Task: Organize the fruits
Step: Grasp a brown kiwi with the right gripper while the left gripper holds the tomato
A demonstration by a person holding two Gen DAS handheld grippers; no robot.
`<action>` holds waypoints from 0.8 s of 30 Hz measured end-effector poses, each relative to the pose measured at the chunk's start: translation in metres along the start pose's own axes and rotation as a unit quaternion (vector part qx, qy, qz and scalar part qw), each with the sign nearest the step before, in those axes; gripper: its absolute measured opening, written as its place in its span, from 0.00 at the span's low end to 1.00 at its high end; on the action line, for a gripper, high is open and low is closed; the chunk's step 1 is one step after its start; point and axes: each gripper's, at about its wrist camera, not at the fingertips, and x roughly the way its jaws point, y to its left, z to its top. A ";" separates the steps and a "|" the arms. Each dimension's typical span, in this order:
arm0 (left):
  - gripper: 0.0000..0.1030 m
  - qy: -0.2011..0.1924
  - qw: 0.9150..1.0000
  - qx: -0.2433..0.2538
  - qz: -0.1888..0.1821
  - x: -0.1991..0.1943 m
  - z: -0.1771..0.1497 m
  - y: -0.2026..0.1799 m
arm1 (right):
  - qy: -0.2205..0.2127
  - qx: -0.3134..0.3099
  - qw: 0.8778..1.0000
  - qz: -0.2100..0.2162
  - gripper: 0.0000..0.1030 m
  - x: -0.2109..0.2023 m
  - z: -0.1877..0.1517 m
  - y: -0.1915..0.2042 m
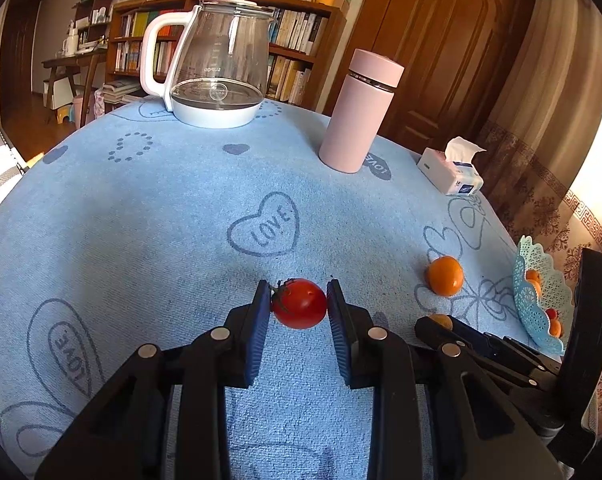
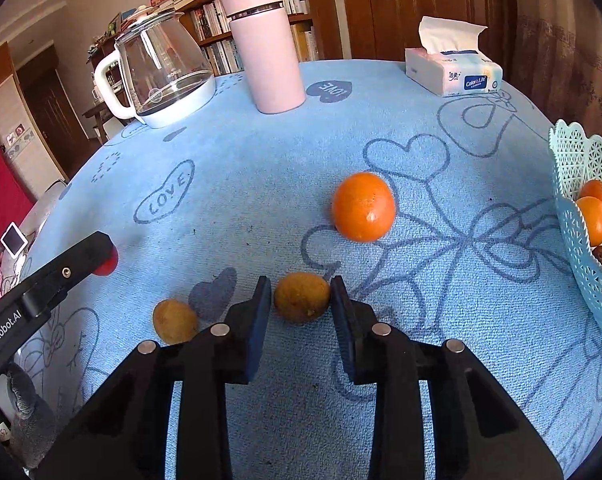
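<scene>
Right now your left gripper (image 1: 299, 304) clamps a cherry tomato (image 1: 299, 303) between its blue pads, glossy red with its green stem turned left, and apparently held just above the blue towel-like tablecloth (image 1: 161, 208). Your right gripper (image 2: 301, 298) brackets a small brown fruit (image 2: 302, 297), dull and rough-skinned, perhaps a longan; whether the pads press it you cannot tell, though they sit right against its sides. A second brown fruit (image 2: 175, 320) lies just left of it. Farther out rests a loose mandarin (image 2: 363, 206), smooth and bright. At the right edge stands the pale blue lattice basket (image 2: 577, 216), already holding oranges, likely the destination. Beyond stand a glass kettle (image 1: 217, 60), pink flask (image 1: 357, 112) and tissue pack (image 2: 453, 72).
</scene>
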 end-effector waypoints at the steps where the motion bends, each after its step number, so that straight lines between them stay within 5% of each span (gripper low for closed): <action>1: 0.28 0.000 1.000 0.000 -0.001 0.000 0.000 -0.001 | 0.000 0.000 1.000 0.000 0.28 0.000 0.000 0.000; 24: 0.28 -0.002 1.000 0.009 -0.008 -0.002 -0.001 -0.006 | -0.033 0.022 0.999 0.002 0.28 -0.039 -0.014 -0.008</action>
